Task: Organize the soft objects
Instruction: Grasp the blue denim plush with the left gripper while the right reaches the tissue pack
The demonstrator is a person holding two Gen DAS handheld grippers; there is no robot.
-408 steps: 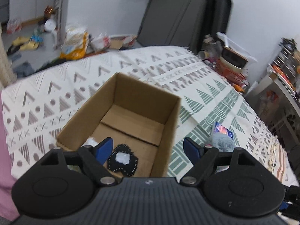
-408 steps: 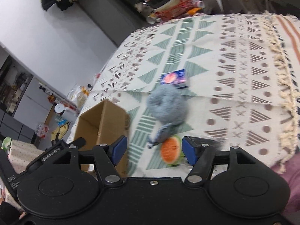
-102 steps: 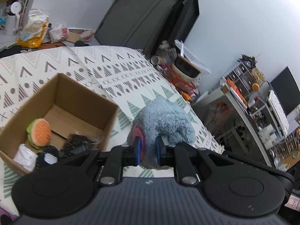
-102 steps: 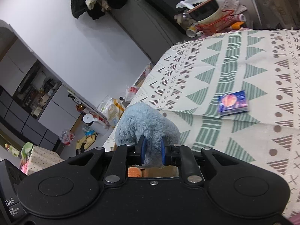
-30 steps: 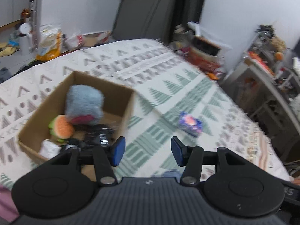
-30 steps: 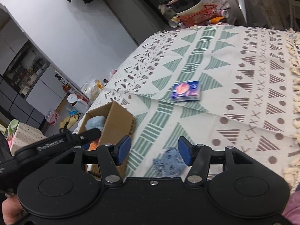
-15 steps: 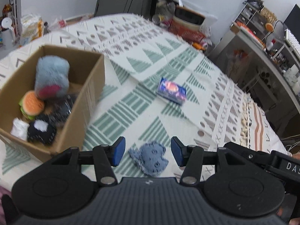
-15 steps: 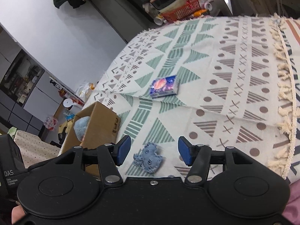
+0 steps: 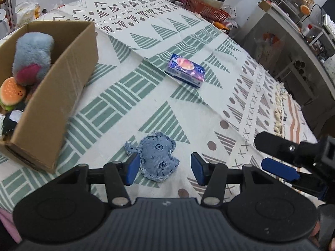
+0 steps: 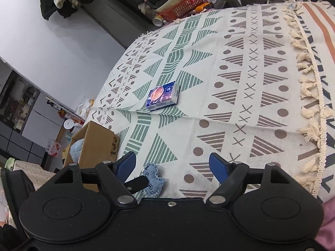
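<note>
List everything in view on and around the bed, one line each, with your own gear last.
cardboard box: one, brown, open, left on the patterned blanket
blue plush toy: one, grey-blue with a pink patch, in the box
burger toy: one, orange and green, in the box
black and white toy: one, in the box's near end
denim patch toy: one, light blue, on the blanket between the left fingers
tissue pack: one, blue and orange, mid-blanket
patterned blanket: one, cream, green and brown
red basket: one, beyond the bed
left hand-held gripper: black, blue pads, open
right hand-held gripper: black, blue pads, open
</note>
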